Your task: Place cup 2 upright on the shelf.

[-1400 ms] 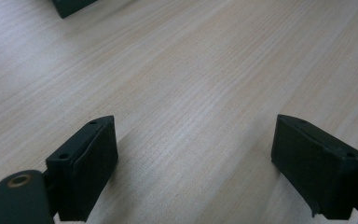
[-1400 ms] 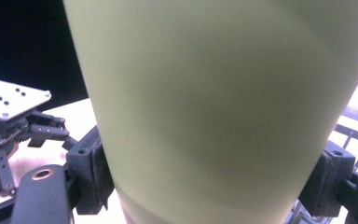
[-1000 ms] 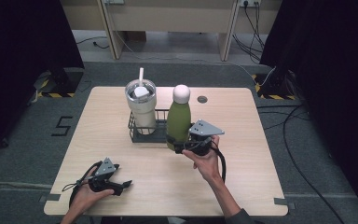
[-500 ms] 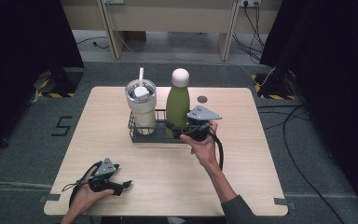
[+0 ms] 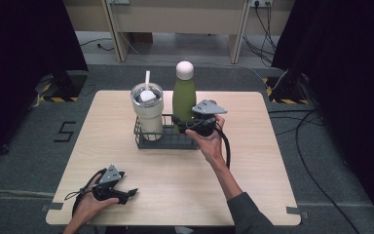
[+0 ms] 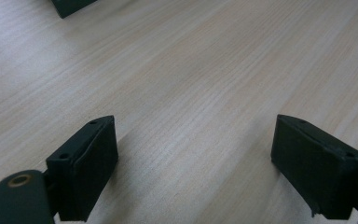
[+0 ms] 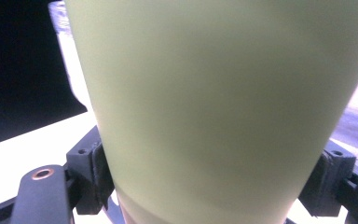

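Pale wood surface [image 5: 272,161]; near its front-left corner the left tool [image 5: 129,194] lies released, jaws wide apart; mid-surface, a black wire rack [image 5: 168,140] holds a white tumbler [image 5: 147,113]; the right tool [image 5: 182,122] clenches the green bottle [image 5: 183,100] above the rack's right side.

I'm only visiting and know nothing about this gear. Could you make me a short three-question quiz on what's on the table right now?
1. True or false: the right gripper has its fingers closed on the green bottle.
2. Which stands in the left part of the black wire rack? A) a tumbler with a straw B) a book C) a bowl
3. Fill in: the left gripper rests with fingers open on the ____.

Key
1. True; the right gripper view shows a finger on each side of the bottle.
2. A, the tumbler with a straw.
3. table.
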`<state>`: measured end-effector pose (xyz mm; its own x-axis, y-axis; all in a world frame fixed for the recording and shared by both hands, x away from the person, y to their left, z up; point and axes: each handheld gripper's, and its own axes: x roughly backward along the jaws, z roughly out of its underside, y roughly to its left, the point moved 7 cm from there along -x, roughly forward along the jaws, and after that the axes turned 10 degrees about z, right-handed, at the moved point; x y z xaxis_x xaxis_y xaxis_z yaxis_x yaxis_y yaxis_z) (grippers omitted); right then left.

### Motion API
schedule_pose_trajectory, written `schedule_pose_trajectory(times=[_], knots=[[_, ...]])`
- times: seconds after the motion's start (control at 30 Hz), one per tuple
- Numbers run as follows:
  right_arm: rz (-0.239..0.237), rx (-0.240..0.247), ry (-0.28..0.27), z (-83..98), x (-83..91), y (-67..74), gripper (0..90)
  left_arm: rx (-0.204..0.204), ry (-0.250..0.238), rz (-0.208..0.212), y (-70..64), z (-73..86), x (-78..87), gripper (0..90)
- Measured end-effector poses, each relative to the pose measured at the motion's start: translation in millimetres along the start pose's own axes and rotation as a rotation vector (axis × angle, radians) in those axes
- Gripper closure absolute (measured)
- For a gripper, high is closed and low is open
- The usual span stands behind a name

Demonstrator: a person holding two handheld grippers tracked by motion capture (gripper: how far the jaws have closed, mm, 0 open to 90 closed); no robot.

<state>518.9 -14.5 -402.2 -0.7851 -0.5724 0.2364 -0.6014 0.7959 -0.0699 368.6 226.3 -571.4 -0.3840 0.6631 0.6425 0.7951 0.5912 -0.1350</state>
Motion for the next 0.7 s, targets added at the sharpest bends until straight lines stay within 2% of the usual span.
schedule_pose_trajectory(times=[0.23, 0.57, 0.7], knots=[[0.013, -0.001, 0.013, 1.8, -14.4, -5.3, 21.1, -0.001, 0.001, 0.0, 0.1, 0.0, 0.1, 13.8], [0.026, -0.03, 0.022, 8.3, -30.1, -12.5, 21.1, -0.002, 0.0, 0.0, 0.0, 0.1, 0.2, 13.9], [0.033, -0.019, 0.033, 13.0, -35.3, -12.8, 21.1, -0.002, 0.0, 0.0, 0.0, 0.1, 0.2, 13.9]])
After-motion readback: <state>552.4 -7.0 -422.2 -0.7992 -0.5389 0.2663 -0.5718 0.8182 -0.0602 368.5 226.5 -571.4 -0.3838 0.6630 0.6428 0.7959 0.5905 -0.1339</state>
